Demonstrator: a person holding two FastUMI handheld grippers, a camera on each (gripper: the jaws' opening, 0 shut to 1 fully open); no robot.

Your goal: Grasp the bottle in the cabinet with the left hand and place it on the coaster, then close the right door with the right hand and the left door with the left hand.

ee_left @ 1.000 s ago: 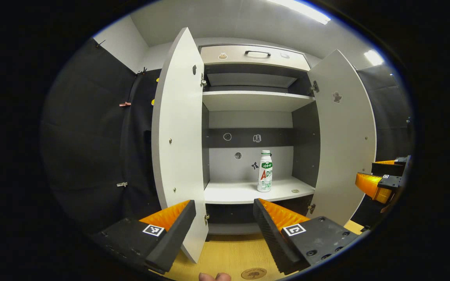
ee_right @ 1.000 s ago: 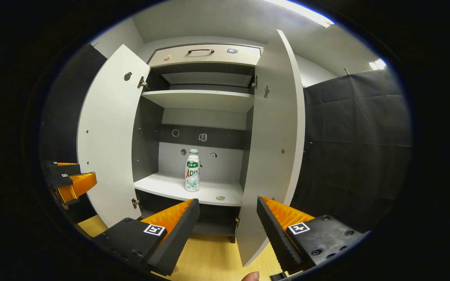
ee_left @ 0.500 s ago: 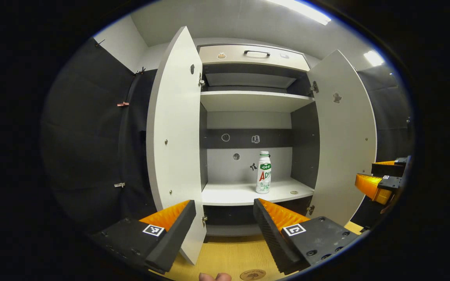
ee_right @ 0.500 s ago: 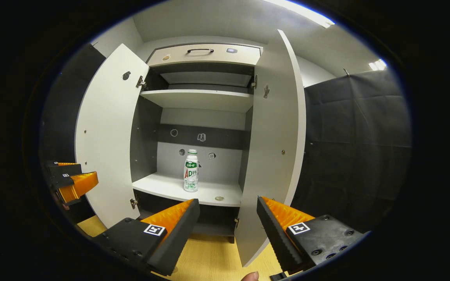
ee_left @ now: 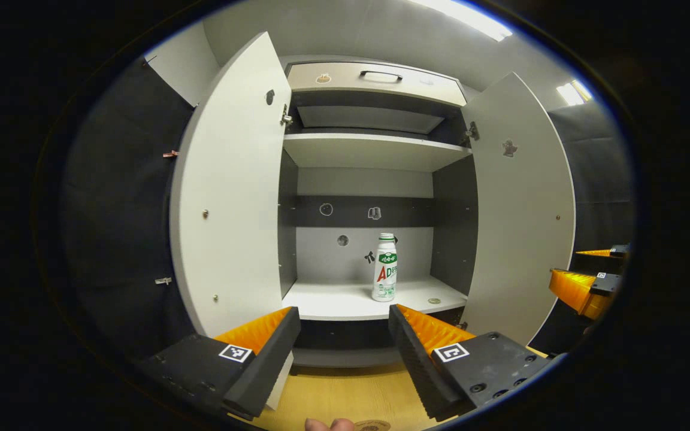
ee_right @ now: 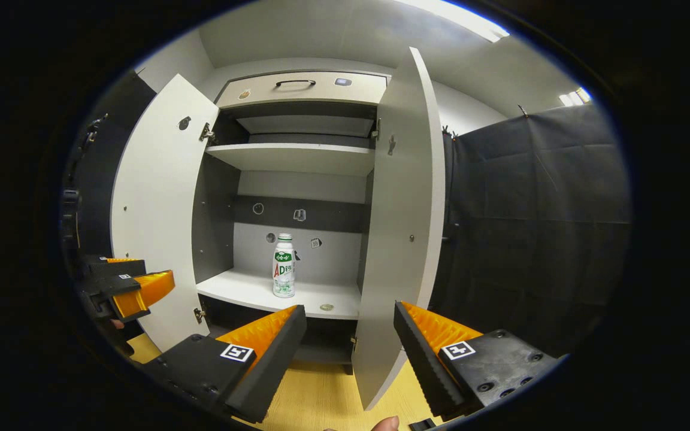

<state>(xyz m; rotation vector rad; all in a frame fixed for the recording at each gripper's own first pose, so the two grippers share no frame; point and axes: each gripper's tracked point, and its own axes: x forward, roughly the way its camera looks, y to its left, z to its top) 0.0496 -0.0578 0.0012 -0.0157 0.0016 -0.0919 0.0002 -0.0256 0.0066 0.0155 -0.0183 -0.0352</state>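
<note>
Bottle: the bottle (ee_left: 385, 267) stands upright on the cabinet's lower shelf (ee_left: 345, 297), toward its right end and near the back wall; also seen in the right gripper view (ee_right: 284, 266).
Bottle vs left gripper: well ahead of the left gripper (ee_left: 344, 336), past the shelf's front edge, just right of the gap between the fingers; nothing touches it.
Left gripper: fingers spread wide, holding nothing; level, aimed into the open cabinet (ee_left: 375, 120), in front of the shelf and below its edge.
Right gripper: the right gripper (ee_right: 350, 338) is likewise wide open and empty, aimed at the edge of the right door (ee_right: 402, 221); the bottle sits well off to its left.
Doors: the left door (ee_left: 228, 191) and right door both stand open.
Coaster: only a sliver of the coaster (ee_left: 372, 425) shows at the bottom of the left gripper view, on the wooden desk (ee_left: 345, 398).
Hand: fingertips (ee_left: 328, 424) show just left of the coaster.
</note>
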